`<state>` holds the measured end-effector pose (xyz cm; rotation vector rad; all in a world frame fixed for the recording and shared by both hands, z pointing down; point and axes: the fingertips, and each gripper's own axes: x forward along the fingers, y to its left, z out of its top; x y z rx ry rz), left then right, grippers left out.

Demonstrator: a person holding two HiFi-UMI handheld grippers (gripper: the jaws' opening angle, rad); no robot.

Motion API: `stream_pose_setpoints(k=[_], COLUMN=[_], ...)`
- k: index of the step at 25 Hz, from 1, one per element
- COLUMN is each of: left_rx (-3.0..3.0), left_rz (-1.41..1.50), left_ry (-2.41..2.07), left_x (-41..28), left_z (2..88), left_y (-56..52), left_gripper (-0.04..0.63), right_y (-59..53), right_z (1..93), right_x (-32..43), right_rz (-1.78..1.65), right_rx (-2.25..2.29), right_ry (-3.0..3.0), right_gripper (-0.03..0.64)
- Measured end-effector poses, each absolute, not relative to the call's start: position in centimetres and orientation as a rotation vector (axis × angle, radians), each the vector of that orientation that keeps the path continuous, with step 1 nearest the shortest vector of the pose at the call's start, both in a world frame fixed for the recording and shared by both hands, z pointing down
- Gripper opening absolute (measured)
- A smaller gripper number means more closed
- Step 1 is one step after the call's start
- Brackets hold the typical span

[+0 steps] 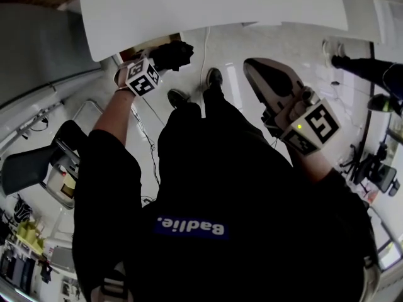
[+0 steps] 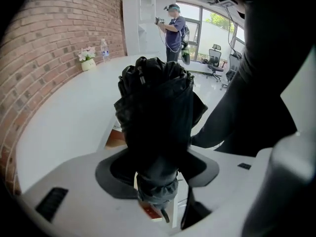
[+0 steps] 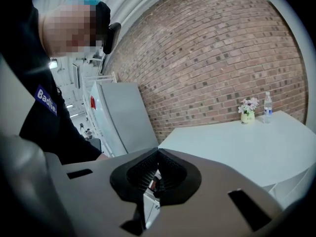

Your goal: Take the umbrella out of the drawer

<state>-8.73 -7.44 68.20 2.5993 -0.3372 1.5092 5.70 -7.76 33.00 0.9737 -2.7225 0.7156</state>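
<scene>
A black folded umbrella (image 1: 171,54) is held just off the near edge of the white table (image 1: 220,5), with my left gripper (image 1: 160,58) shut on it. In the left gripper view the umbrella (image 2: 155,112) stands up out of the jaws of the left gripper (image 2: 157,157), with its bunched fabric on top and its grey end below. Under the table edge (image 2: 74,107) a brown opening (image 2: 116,138) shows. My right gripper (image 1: 250,67) hangs to the right, away from the umbrella. Its jaws meet at the tips (image 3: 158,152) with nothing between them.
A small vase of flowers (image 3: 248,110) and a water bottle (image 3: 267,107) stand on the table (image 3: 237,142) by the brick wall. A grey cabinet (image 3: 123,117) is beside the table. An office chair (image 1: 38,165) stands on the left. Another person (image 2: 174,31) stands far off.
</scene>
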Motion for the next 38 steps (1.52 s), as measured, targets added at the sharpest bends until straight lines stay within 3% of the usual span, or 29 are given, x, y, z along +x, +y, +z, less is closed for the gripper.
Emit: stream_pose_setpoints(k=[13,38], left_rx=[2.652,2.624], left_rz=[1.184,0.35], left_ry=[-0.598,-1.041], left_x=[-7.9,-7.8], left_z=[57.5,34.5], left_y=[-6.1,-6.0], left_gripper=[0.235,0.236], right_y=[-7.9,-6.5], right_z=[27.8,26.1], right_x=[4.5,1.7], right_rz=[0.597,0.485], right_rx=[0.97,0.785], right_ry=[-2.82,-2.938], right_gripper=[0.026,0.026])
